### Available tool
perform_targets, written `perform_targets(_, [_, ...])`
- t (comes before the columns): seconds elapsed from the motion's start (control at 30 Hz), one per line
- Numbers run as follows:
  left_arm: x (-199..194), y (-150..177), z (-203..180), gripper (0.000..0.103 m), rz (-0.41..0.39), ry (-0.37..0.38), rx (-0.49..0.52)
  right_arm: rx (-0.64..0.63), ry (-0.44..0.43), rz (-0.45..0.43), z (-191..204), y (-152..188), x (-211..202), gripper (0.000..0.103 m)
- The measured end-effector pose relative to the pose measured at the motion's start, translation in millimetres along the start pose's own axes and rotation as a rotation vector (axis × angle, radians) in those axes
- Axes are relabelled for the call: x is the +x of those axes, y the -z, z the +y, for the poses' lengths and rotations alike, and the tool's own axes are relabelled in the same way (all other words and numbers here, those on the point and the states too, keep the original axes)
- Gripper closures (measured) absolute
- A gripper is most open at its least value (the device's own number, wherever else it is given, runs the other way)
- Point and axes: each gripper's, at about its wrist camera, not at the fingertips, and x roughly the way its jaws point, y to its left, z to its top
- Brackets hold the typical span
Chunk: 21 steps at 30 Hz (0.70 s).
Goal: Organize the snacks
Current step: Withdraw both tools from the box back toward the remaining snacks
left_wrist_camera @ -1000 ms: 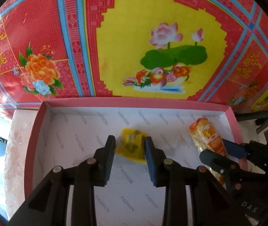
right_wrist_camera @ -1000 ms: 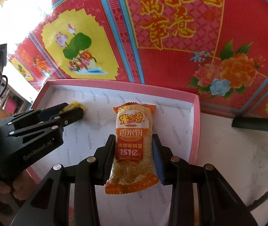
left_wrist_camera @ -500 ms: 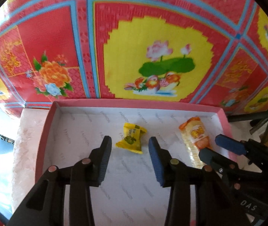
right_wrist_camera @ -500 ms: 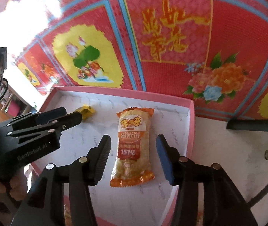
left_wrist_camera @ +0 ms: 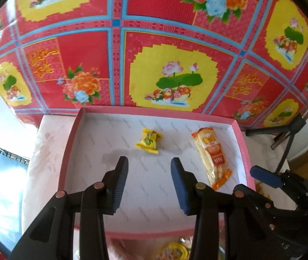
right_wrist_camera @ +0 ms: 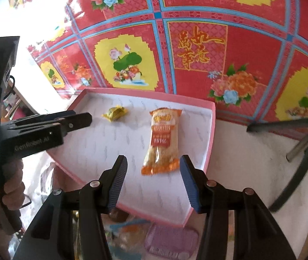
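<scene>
Lying loose, candy (left_wrist_camera: 149, 140) in tray (left_wrist_camera: 71, 143)

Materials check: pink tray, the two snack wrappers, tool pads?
Pink tray: likely cardboard, matte; thin folded walls, white printed paper lining.
Yellow candy: glossy film, probably plastic, with crimped twisted ends.
Rice cracker pack: shiny plastic film, clear lower part showing the contents.
Pads: blue, ribbed, rubber-like; exact material unclear.

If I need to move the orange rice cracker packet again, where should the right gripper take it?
Grip the rice cracker packet across its narrow middle, coming from above over the box's near edge. It lies flat and lengthwise in the pink box, in line with the right gripper, so both long sides are free; the crimped ends look flimsy.
</scene>
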Motion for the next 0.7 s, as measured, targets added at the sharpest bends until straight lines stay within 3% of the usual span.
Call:
perform_targets(0.33, [-23, 15, 45, 0.06, 0.001, -0.016, -0.039, 0.041, 0.0, -0.001, 1, 22, -19, 0.051])
perform_targets(0.7, [-34, 49, 65, 0.06, 0.024, -0.052, -0.101, 0.049, 0.013, -0.006, 0, 47, -38, 0.051])
